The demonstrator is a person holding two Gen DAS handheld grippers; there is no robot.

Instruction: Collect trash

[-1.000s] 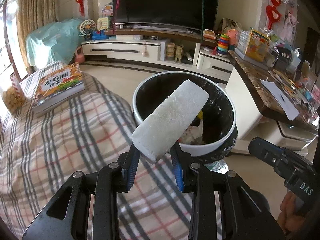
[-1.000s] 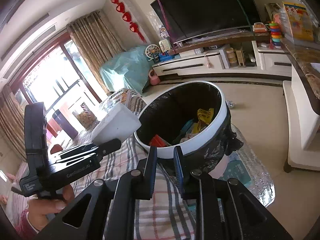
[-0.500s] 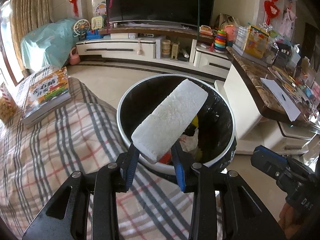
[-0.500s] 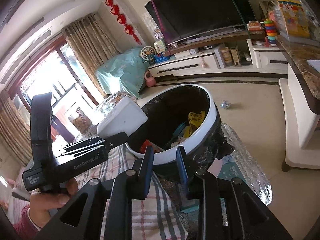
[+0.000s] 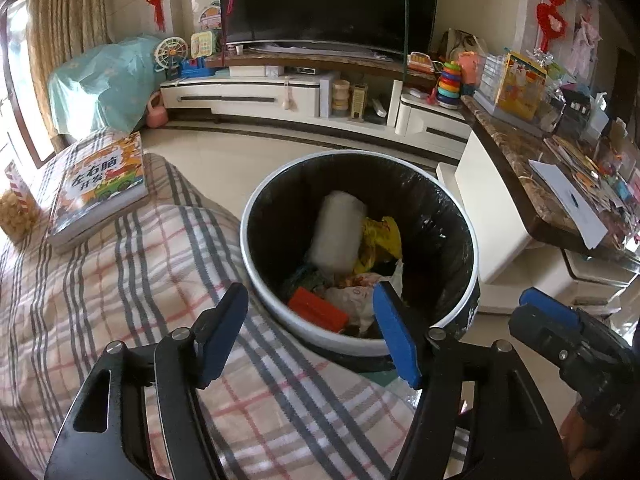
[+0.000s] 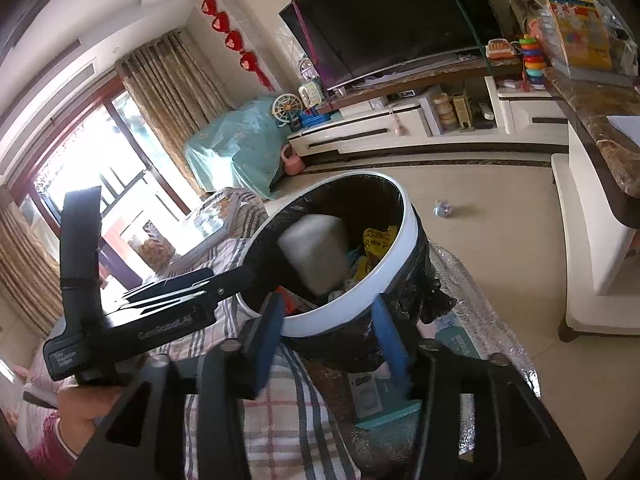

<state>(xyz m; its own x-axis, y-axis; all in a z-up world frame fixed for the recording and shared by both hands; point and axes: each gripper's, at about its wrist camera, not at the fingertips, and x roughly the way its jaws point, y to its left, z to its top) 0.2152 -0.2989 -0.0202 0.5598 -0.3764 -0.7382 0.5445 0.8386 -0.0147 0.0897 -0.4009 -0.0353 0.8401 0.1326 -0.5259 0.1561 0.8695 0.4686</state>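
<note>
Left gripper has sprung wide and holds nothing; the foam block it gripped a moment ago now lies in the bin. Right gripper has spread too, empty, straddling the rim, with floor beyond.

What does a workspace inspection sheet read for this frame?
Surface: plaid cloth, bare near the fingers.
Job's things: white foam block in the bin on other trash, blurred; crumpled scrap on the floor.
Clutter: book on the cloth; box beside the bin.
Grippers: left gripper open, empty, at the bin rim; right gripper open, empty.
Cables: nothing seen.
Surroundings: TV, toy-laden cabinet, cluttered counter.
</note>
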